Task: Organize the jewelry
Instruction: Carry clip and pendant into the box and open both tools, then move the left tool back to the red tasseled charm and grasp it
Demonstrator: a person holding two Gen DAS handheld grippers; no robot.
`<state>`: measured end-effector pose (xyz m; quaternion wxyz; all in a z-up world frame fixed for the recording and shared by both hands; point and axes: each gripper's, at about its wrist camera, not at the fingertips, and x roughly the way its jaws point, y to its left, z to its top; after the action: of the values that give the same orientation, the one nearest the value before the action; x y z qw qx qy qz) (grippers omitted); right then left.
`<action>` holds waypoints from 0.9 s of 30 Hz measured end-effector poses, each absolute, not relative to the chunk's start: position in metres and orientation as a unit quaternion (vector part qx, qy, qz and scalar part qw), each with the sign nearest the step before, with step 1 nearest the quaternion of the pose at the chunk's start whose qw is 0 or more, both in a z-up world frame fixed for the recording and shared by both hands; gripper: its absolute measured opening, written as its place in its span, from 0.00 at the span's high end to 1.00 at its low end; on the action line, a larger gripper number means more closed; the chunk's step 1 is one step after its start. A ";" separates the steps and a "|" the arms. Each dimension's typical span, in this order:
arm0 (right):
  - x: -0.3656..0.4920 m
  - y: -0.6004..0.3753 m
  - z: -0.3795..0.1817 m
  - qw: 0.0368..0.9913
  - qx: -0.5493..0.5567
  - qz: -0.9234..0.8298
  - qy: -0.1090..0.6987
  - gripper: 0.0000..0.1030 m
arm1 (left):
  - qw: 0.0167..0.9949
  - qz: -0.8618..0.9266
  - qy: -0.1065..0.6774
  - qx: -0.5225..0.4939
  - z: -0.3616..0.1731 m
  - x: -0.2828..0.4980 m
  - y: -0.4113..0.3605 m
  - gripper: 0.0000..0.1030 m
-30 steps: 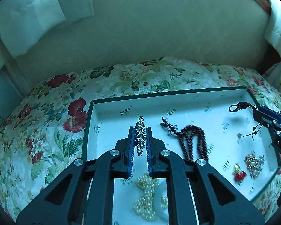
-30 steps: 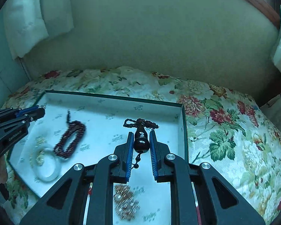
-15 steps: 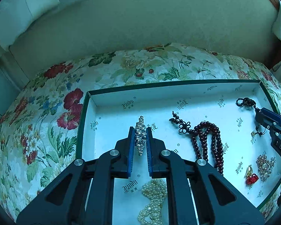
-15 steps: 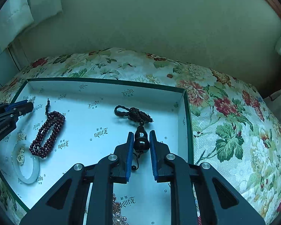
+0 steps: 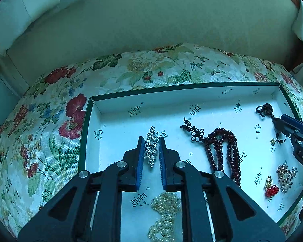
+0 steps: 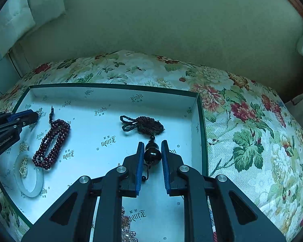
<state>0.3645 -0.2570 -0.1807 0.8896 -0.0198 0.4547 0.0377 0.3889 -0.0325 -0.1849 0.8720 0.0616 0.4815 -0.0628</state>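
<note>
Where the tray (image 6: pixel 200 121) floor shows print, the left tool (image 6: pixel 37 117) reads "GenRobot.AI".

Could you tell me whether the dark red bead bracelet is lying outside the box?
No, the dark red bead bracelet lies inside the box.

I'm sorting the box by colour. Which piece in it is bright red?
The small red charm near the box's right front corner, beside the gold brooch. The bead bracelet is dark maroon; the rest are clear, pearl or black.
</note>
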 end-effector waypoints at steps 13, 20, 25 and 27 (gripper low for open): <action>0.355 -0.256 -0.171 0.898 -0.012 0.040 0.439 0.51 | 0.882 -0.056 0.463 0.067 -0.178 0.383 -0.033 0.50; 0.349 -0.251 -0.163 0.901 -0.011 0.045 0.432 0.51 | 0.887 -0.053 0.454 0.067 -0.173 0.376 -0.029 0.35; 0.345 -0.248 -0.159 0.903 -0.009 0.046 0.427 0.51 | 0.889 -0.050 0.450 0.062 -0.168 0.370 -0.025 0.30; 0.343 -0.248 -0.156 0.904 -0.007 0.046 0.425 0.51 | 0.891 -0.049 0.447 0.062 -0.165 0.367 -0.025 0.29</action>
<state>0.3427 -0.2480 -0.1560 0.9039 -0.0069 0.4253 0.0459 0.3667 -0.0245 -0.1646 0.8909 0.0623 0.4473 -0.0488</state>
